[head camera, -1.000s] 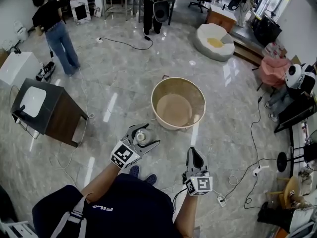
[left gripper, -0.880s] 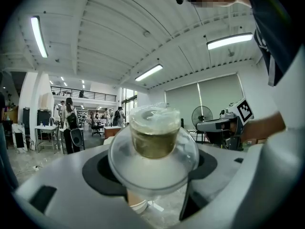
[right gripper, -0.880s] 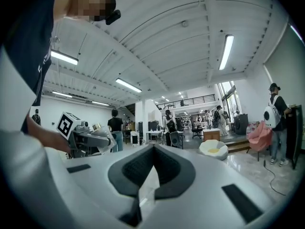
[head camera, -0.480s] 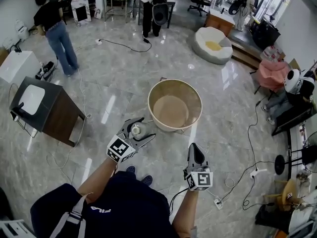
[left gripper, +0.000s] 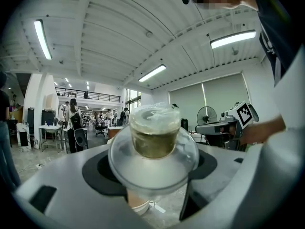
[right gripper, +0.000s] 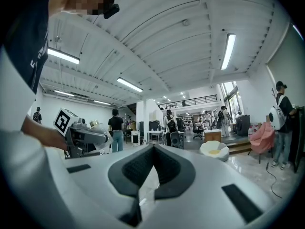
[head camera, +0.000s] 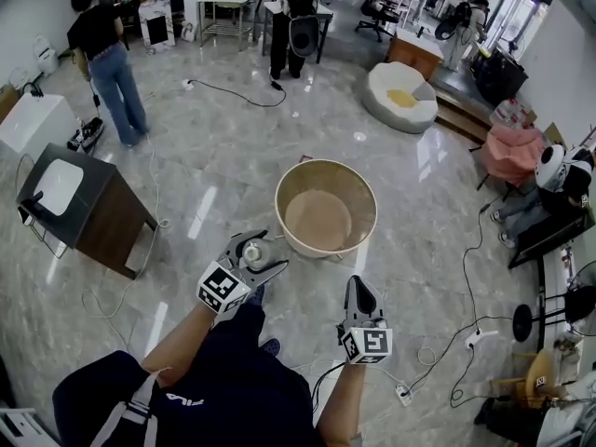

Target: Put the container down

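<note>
A clear lidded plastic container with brownish contents sits between the jaws of my left gripper, which is shut on it. In the head view the left gripper holds the container above the floor, just left of a large round tan tub. My right gripper hangs lower right of it, jaws together and empty. The right gripper view shows the right gripper shut with nothing in it. At its left, the left gripper carries the container.
A dark cabinet with a white top stands at the left, and a white box beyond it. Cables trail over the marble floor. A white beanbag and pink chair stand at the right. People stand at the back.
The tub now lies closer to the left gripper in the head view. The left gripper still holds the container; the right gripper has kept its place and stays shut.
</note>
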Demonstrator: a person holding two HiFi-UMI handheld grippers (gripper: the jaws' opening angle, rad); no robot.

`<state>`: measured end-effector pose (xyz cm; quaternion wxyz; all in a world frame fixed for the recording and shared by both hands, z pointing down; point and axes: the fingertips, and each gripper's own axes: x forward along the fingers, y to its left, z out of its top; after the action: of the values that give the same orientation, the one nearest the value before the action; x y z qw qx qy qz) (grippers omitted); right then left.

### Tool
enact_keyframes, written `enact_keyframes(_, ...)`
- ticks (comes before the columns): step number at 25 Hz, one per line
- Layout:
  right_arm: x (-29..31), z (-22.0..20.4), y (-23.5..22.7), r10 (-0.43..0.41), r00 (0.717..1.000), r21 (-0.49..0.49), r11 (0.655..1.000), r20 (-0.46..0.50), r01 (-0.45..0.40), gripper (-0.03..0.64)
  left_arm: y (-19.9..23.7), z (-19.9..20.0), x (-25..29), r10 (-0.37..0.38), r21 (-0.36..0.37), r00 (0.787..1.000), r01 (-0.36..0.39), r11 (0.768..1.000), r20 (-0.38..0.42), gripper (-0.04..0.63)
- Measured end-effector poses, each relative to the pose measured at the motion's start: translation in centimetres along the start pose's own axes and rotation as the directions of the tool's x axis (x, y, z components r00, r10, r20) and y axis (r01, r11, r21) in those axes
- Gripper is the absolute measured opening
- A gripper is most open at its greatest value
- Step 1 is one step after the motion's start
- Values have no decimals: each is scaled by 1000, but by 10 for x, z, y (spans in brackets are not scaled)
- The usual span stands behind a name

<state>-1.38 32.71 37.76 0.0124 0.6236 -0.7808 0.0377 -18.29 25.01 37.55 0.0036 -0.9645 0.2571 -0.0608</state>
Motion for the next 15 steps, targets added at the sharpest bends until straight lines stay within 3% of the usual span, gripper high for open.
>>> enact_keyframes(15,73,12,-48,-11,1000,-23,1000,10,12,26,51,6,76,-17,-3,999,17,1000,32,357)
